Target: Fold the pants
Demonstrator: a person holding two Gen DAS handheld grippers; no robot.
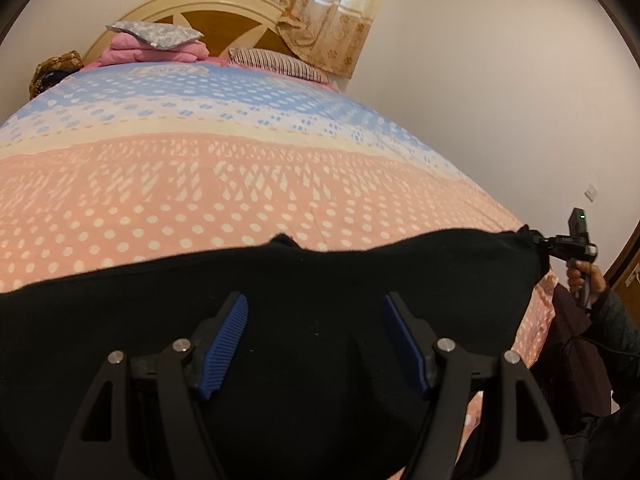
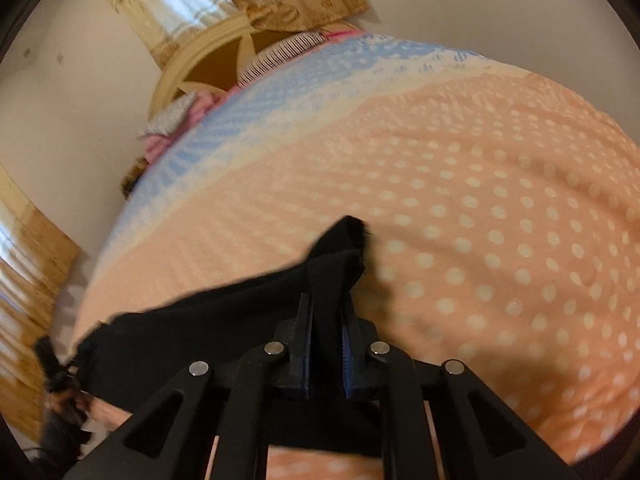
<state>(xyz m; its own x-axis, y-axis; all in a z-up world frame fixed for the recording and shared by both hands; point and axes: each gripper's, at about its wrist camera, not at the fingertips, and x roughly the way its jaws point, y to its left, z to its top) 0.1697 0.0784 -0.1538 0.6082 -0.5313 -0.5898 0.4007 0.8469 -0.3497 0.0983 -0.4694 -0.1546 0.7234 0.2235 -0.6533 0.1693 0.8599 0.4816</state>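
Note:
Black pants (image 1: 280,288) lie spread across the near part of the bed, over the pink dotted bedspread (image 1: 200,184). My left gripper (image 1: 316,312) is open, its blue pads (image 1: 224,344) apart above the black cloth. My right gripper (image 1: 538,242) shows at the pants' right corner, held by a hand. In the right wrist view the right gripper (image 2: 326,304) is shut on a bunched edge of the pants (image 2: 224,312), which stretch to the lower left. The pants' end (image 2: 344,236) sticks up past the fingertips.
At the bed's head are a wooden headboard (image 1: 224,12), folded pink bedding under a grey pillow (image 1: 156,36) and a striped pillow (image 1: 276,62). A curtain (image 1: 320,4) hangs behind. A white wall (image 1: 500,100) runs along the right.

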